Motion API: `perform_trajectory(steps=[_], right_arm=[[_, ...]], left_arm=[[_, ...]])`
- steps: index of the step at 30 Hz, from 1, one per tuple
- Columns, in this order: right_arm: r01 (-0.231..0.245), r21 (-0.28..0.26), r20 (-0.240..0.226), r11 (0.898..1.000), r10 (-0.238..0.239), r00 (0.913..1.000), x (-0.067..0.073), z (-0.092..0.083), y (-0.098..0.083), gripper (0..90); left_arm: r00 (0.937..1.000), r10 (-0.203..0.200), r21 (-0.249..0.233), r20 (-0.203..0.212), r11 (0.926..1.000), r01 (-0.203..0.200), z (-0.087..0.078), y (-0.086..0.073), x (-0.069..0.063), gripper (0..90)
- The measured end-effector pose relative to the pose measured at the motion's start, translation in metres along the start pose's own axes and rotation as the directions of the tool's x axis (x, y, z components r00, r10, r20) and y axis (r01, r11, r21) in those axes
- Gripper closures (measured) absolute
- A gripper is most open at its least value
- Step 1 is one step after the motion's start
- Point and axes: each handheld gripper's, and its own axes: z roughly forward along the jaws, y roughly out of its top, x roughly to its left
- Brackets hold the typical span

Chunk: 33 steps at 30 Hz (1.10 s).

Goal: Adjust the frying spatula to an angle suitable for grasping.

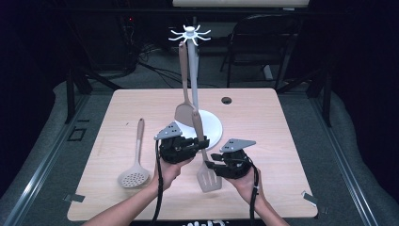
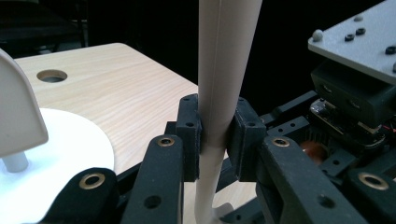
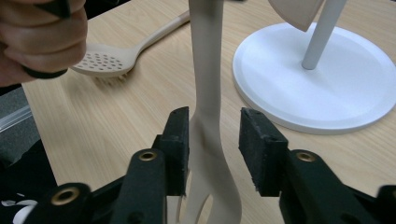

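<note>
Item in hand: slotted spatula (image 1: 203, 155), beige, one-piece moulded, prob. silicone over a stiff core. It stands near-upright at the near-centre of the table (image 1: 263, 122), blade (image 1: 209, 178) down close to the table surface, handle (image 2: 223, 70) up, just near of the white rack base (image 1: 211, 129).

Left claw (image 1: 200, 143): closed on the handle approx. mid-length; the left gripper view shows both pads (image 2: 189, 135) pressed flat against the shaft. Right claw (image 1: 214, 162): jaws parted around the neck just above the blade. In the right gripper view the left pad (image 3: 180, 140) sits at or against the neck (image 3: 205, 140), the right pad stands clear with a gap. No grip there, so load is on the left claw alone.

Handling, est.:
- Weight: light. One claw should carry it w/o strain.
- Stiffness: the handle reads as rigid; the slotted blade prob. flexes, so avoid clamping on it.
- Surface: smooth, matte, slightly tapered. Some slip along the taper is possible under a loose grip.
- Fragility: low.

Grip point: mid-handle, pads across the narrow faces, as the left claw has it. This leaves the top end free for the hooks (image 1: 190, 33) of the rack.

Other items: a solid turner (image 1: 183, 89) hangs on the rack at far centre. A skimmer (image 1: 134, 160) lies flat at near left, well apart.
</note>
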Motion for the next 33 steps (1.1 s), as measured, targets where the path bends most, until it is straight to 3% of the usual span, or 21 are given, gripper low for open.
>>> perform_trajectory(steps=[8, 13, 17, 22, 26, 33], right_arm=[[-0.009, 0.028, 0.059, 1.0, 0.007, 0.9982, -0.015, -0.013, -0.008, 35.6], [0.003, 0.076, 0.107, 0.997, -0.011, 0.9941, -0.023, -0.014, -0.011, 14.0], [0.004, 0.096, 0.125, 0.995, -0.016, 0.9921, -0.028, -0.012, -0.012, 5.1], [0.008, 0.121, 0.147, 0.993, -0.025, 0.9888, -0.034, -0.013, -0.013, 1.6], [0.026, 0.137, 0.189, 0.99, -0.052, 0.9805, -0.038, -0.015, -0.013, 0.0], [0.012, 0.133, 0.212, 0.991, -0.04, 0.9765, -0.047, -0.019, -0.015, 0.0]], left_arm=[[0.9998, 0.021, -0.009, -0.002, 0.9997, -0.021, -0.002, 0.017, 0.008, 76.7], [0.999, 0.044, -0.006, -0.004, 0.999, -0.044, -0.002, 0.027, 0.013, 76.7], [0.9979, 0.063, -0.004, -0.01, 0.998, -0.063, -0.002, 0.035, 0.015, 76.8], [0.997, 0.076, -0.004, -0.015, 0.9971, -0.076, -0.002, 0.042, 0.017, 76.8], [0.9954, 0.093, -0.003, -0.021, 0.9956, -0.093, -0.002, 0.048, 0.02, 76.8], [0.9923, 0.122, 0.003, -0.022, 0.9925, -0.122, 0.0, 0.064, 0.023, 76.9]])
